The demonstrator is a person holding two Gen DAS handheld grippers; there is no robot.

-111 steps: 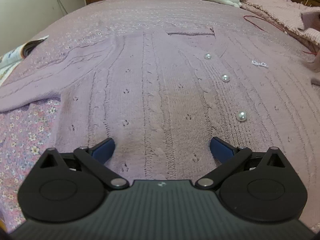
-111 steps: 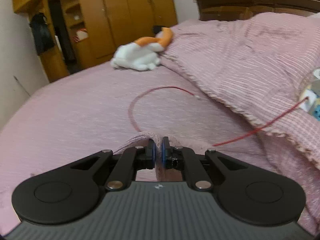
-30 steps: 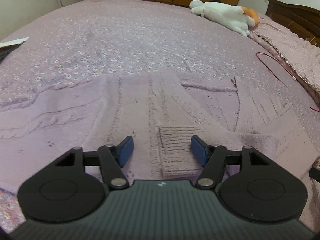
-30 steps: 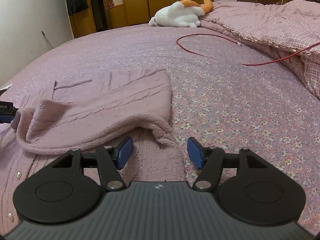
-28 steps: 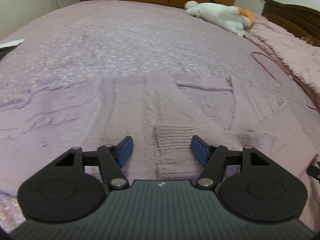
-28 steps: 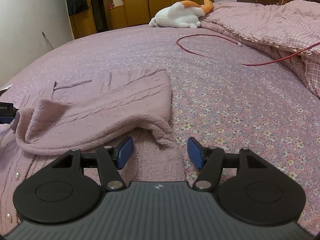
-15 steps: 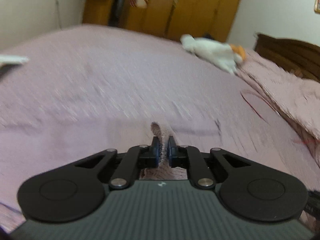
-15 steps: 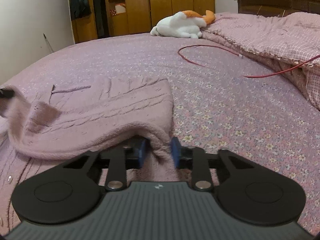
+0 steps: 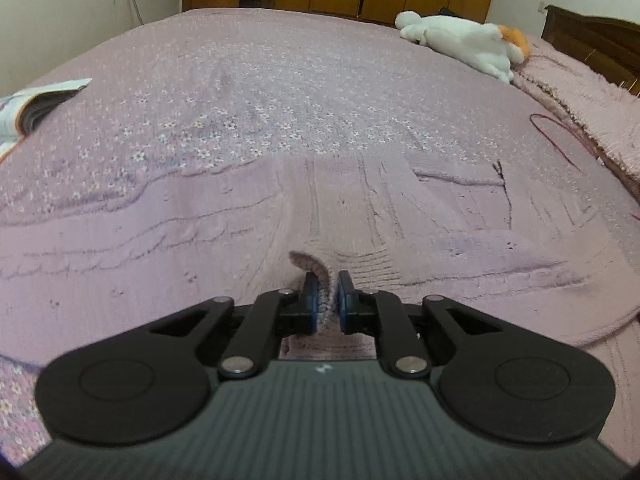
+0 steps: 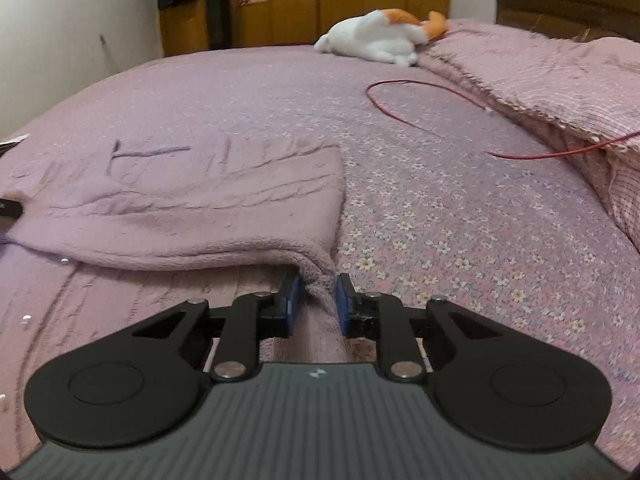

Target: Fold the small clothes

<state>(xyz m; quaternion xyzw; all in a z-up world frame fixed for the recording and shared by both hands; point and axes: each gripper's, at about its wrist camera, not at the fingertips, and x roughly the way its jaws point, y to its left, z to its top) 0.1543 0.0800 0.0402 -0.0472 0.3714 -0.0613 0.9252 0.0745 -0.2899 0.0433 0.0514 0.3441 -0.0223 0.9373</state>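
A lilac knitted cardigan (image 9: pixel 360 208) lies on the bed, its right side folded over the front. My left gripper (image 9: pixel 325 300) is shut on the ribbed cuff of the folded sleeve (image 9: pixel 316 272) in the middle of the garment. In the right wrist view the cardigan (image 10: pixel 192 200) shows with the folded layer on top and pearl buttons at the lower left. My right gripper (image 10: pixel 314 298) is shut on the folded edge (image 10: pixel 316 276) at the garment's right side. The left sleeve stretches out to the left (image 9: pixel 80 248).
The bed has a floral purple sheet (image 10: pixel 460 220). A white and orange plush toy (image 10: pixel 380 38) lies at the far end. A red cable (image 10: pixel 432 120) curls on the sheet by the pink blanket (image 10: pixel 560 76). An open booklet (image 9: pixel 36 100) lies at the left edge.
Both grippers were open a second ago and have shut on the cardigan: the left on the sleeve cuff, the right on the folded edge. The fabric is pinched up slightly.
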